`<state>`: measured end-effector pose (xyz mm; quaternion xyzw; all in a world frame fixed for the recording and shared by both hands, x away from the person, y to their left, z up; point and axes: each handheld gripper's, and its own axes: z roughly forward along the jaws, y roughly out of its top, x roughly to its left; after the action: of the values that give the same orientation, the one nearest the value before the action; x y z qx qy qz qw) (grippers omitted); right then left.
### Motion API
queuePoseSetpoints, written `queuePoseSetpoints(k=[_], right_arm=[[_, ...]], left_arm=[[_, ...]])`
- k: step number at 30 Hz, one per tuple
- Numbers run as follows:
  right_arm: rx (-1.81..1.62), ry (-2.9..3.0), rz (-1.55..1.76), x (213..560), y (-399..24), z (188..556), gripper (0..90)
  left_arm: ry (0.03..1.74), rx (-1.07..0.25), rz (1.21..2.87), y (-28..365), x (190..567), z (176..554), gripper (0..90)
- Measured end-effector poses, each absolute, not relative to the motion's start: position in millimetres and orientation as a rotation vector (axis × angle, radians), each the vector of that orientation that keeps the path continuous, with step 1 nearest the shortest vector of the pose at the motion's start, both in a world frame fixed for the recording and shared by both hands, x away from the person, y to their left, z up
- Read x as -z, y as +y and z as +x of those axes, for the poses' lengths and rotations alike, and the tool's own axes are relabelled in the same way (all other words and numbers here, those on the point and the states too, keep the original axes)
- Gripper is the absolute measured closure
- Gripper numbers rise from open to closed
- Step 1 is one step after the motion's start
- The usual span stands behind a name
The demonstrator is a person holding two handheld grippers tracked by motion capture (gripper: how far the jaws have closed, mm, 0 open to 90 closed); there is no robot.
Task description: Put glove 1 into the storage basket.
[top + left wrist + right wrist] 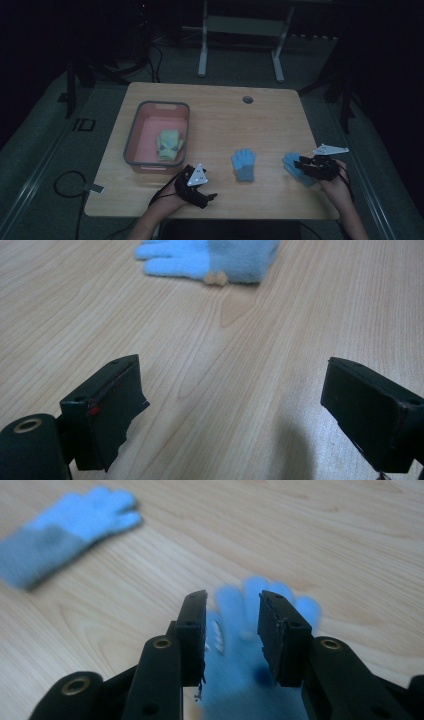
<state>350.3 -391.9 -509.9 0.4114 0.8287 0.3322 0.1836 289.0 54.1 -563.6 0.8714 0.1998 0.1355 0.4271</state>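
Observation:
Two light-blue gloves with grey-blue cuffs lie flat on the wooden table. One glove is near the middle front. My left gripper rests left of it, pointing at it, open wide with bare wood between its jaws. The other glove lies at the right. My right gripper hovers low over it, jaws narrowly parted, and no pad presses on the cloth, which shows through the gap. That view is blurred.
A pink bin with a grey rim stands at the left of the table and holds a yellow-green pair of gloves. A round cable hole sits near the far edge. White frame legs stand beyond the table.

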Motion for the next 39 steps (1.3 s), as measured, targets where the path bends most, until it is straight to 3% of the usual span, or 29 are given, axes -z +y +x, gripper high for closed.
queuePoseSetpoints(k=[13,19,24,39], right_arm=[[-0.823,2.462,1.109,531.3,-408.8,356.8,65.1],[-0.812,2.438,1.176,537.7,-404.9,356.3,79.5],[-0.785,2.4,1.223,536.1,-399.2,354.0,84.6],[-0.879,2.027,1.382,461.3,-351.4,336.7,86.0]], left_arm=[[0.504,-0.335,2.179,54.4,564.4,289.8,10.2],[0.508,-0.336,2.168,55.9,563.9,290.3,10.2],[0.507,-0.334,2.179,55.1,564.5,290.4,10.2],[0.502,-0.333,2.177,54.7,563.9,289.7,10.2]])
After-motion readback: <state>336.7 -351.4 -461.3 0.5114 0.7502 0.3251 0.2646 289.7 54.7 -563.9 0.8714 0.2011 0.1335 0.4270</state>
